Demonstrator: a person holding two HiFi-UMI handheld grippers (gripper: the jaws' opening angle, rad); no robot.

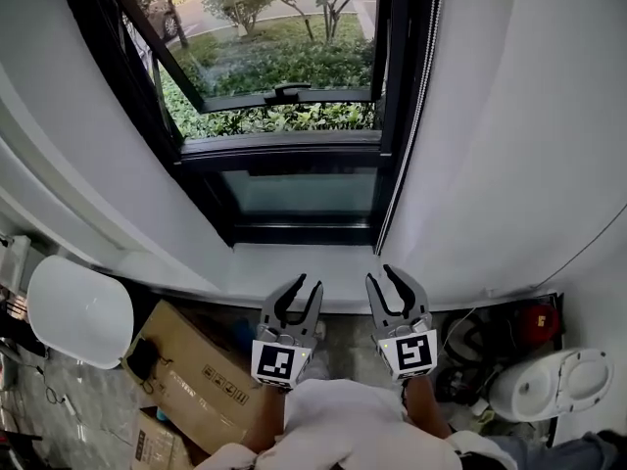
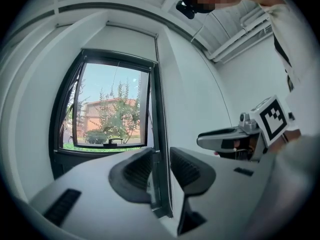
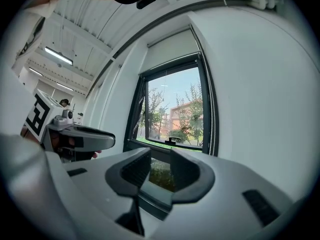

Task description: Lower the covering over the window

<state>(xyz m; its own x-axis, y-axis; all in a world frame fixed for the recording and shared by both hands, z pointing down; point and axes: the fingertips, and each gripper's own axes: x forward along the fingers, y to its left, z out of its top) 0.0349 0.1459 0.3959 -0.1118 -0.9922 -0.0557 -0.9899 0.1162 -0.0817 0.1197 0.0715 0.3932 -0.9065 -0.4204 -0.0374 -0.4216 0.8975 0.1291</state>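
A black-framed window (image 1: 284, 116) fills the wall ahead, and its glass is uncovered. The white blind (image 3: 170, 48) sits drawn up above the frame, also seen in the left gripper view as the blind (image 2: 122, 38). A bead chain (image 1: 416, 96) hangs down the window's right side and shows in the right gripper view as the chain (image 3: 216, 109). My left gripper (image 1: 299, 297) and right gripper (image 1: 392, 284) are held side by side below the sill, short of the window. Both stand open with nothing between their jaws, the left gripper (image 2: 160, 171) and the right gripper (image 3: 160, 171).
The upper sash (image 1: 289, 94) is tilted open outward, with greenery beyond it. A white sill (image 1: 294, 262) runs under the window. On the floor are a cardboard box (image 1: 196, 380), a white rounded object (image 1: 78, 311) at left, and a white appliance (image 1: 554, 382) at right.
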